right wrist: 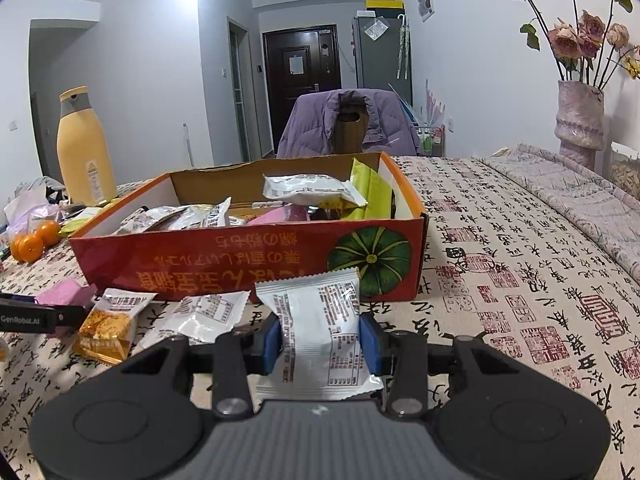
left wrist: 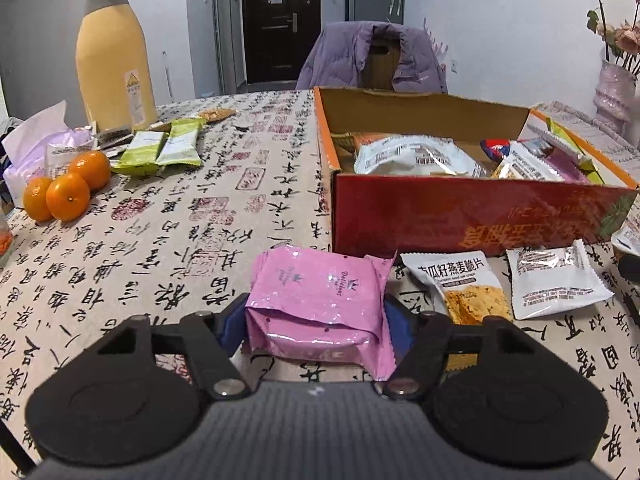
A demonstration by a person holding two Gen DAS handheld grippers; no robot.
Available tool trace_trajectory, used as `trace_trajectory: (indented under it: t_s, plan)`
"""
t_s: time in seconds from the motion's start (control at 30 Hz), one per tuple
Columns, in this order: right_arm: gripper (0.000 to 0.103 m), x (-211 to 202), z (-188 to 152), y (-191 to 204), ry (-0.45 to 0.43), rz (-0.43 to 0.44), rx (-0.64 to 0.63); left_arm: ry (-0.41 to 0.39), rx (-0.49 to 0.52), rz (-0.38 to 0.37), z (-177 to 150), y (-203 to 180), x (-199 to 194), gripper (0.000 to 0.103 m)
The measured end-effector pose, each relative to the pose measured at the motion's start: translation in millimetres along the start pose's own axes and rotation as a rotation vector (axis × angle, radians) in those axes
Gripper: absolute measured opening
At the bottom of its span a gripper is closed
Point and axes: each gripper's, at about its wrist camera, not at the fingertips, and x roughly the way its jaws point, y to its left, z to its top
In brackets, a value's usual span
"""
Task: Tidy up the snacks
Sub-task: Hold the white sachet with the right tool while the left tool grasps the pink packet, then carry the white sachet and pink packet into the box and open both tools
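On the calligraphy-print tablecloth (left wrist: 168, 240): loose snack packets lie in front of an open box.
Box: a red and orange cardboard box (right wrist: 240, 264) with a green pumpkin printed on its near wall, already holding white, pink and green packets.
Left gripper (left wrist: 316, 316): its blue pads sit against both sides of a pink packet (left wrist: 320, 300), which rests on the cloth just in front of the box's near left corner; the jaws are roughly half closed and grip the packet.
Right gripper (right wrist: 322, 344): its blue pads press the sides of a white packet (right wrist: 320, 328), held upright with its printed back toward the camera, just in front of the box's near wall, below the pumpkin.
Between the grippers: a white packet with an orange cracker picture (left wrist: 464, 288) and another white packet (left wrist: 556, 284) lie flat on the cloth beside the pink one, close to the box.
Far left of the table: three oranges (left wrist: 66, 188) touch one another; behind them lie two green packets (left wrist: 164, 148), a tissue pack (left wrist: 36, 140) and a tall yellow bottle (left wrist: 114, 56).
Far right: a pink vase with dried roses (right wrist: 580, 120) stands by the wall.
Behind the table: a purple jacket (right wrist: 348, 124) hangs over a chair back.
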Motion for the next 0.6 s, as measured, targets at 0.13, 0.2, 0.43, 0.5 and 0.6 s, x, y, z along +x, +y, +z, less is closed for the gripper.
trace_trajectory:
  t_s: [0.13,0.2,0.43,0.5,0.6]
  plan:
    - [0.040,-0.4,0.0,-0.3,-0.001,0.003,0.003,-0.045,-0.020,0.009,-2.6,1.4,-14.6,0.069]
    - [0.040,-1.2,0.1,-0.6,-0.006,0.005,0.004,-0.079,-0.026,0.010,-4.8,0.4,-24.3,0.069]
    - [0.040,-9.1,-1.0,0.5,-0.056,0.032,-0.005,-0.203,-0.033,0.006,-7.3,-11.7,-57.0,0.069]
    - [0.040,-13.7,-1.8,1.1,-0.087,0.038,-0.010,-0.227,-0.037,-0.004,-6.4,-16.7,-65.2,0.069]
    - [0.040,-17.1,-1.9,6.1,-0.108,0.033,-0.034,-0.256,-0.032,-0.014,-4.6,-25.0,-74.1,0.069]
